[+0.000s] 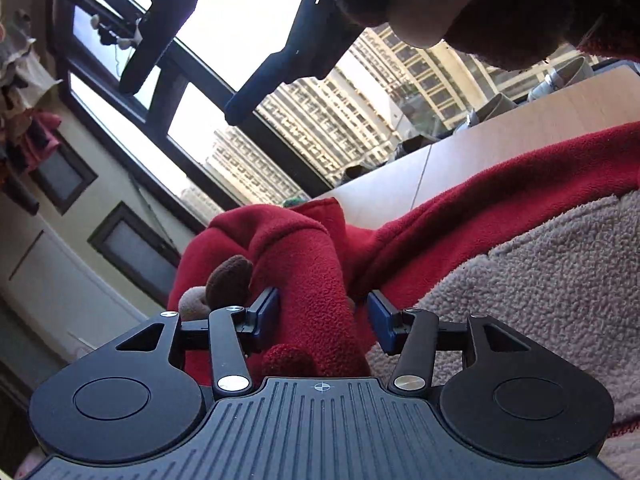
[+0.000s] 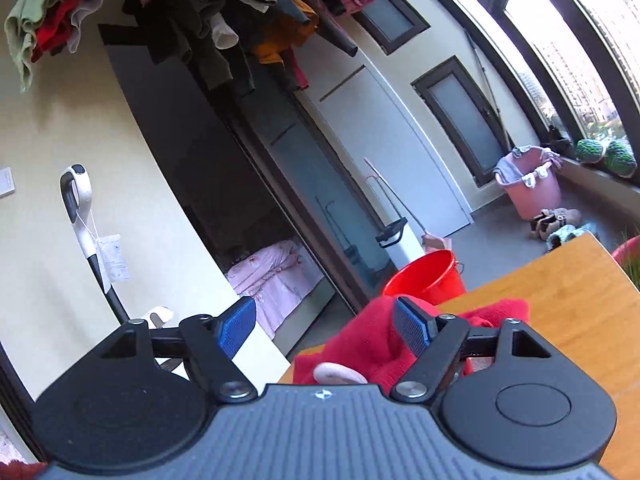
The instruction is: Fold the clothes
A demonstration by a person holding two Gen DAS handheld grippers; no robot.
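Note:
A red fleece garment (image 1: 304, 248) with a grey fuzzy lining (image 1: 552, 264) and small brown plush ears (image 1: 230, 280) lies bunched on the wooden table (image 1: 520, 128). My left gripper (image 1: 323, 316) has its jaws apart with a thick red fold standing between the blue pads (image 1: 267, 312); the pads do not press it. My right gripper (image 2: 324, 326) is open over the table's near corner, with a red part of the garment (image 2: 372, 340) by its right pad (image 2: 412, 330). A pale pink plush piece (image 2: 340, 374) lies under it.
The wooden table (image 2: 560, 320) ends just left of my right gripper. Beyond stand a red bucket (image 2: 428, 276), a pink basket (image 2: 532, 184) and shoes on the floor. Clothes hang overhead (image 2: 248, 8). Windows (image 1: 248, 28) fill the left view's background; a dark form looms above (image 1: 420, 0).

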